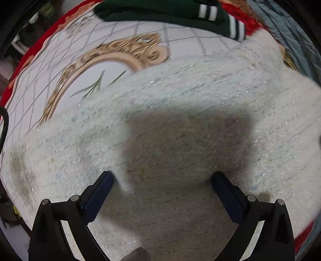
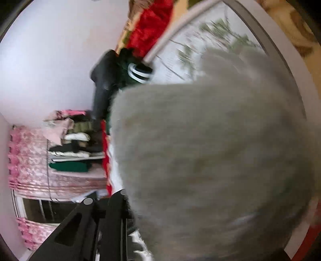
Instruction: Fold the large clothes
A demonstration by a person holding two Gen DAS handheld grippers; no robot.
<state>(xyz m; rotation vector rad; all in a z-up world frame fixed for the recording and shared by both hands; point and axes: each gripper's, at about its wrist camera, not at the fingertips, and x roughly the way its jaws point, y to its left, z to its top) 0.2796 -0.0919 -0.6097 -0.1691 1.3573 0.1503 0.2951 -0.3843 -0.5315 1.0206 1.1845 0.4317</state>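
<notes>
Through my left wrist camera I look down on a bedspread (image 1: 120, 40) printed with a grey lattice and a gold scroll ring, edged in red. A fluffy white sweater (image 1: 180, 124) with glinting threads lies spread across it and fills most of the view. My left gripper (image 1: 161, 178) hangs over the sweater with its two dark fingers (image 1: 100, 192) wide apart and nothing between them; its shadow falls on the knit just ahead. At the far edge of the bed lies a dark green garment (image 1: 156, 12) with white-striped cuffs. A grey-blue quilted cover (image 1: 289, 30) shows at the upper right.

My right wrist camera is tilted sideways and blurred. The white sweater (image 2: 210, 160) bulges right up against the lens and hides most of my right gripper (image 2: 124, 202); only its black frame shows at lower left, so I cannot tell whether it is closed on the cloth. Only this view shows the room: a pale wall (image 2: 50, 60), a stack of folded clothes (image 2: 72, 144) on a pink floral cloth (image 2: 30, 160), and the striped cuff of the green garment (image 2: 138, 74).
</notes>
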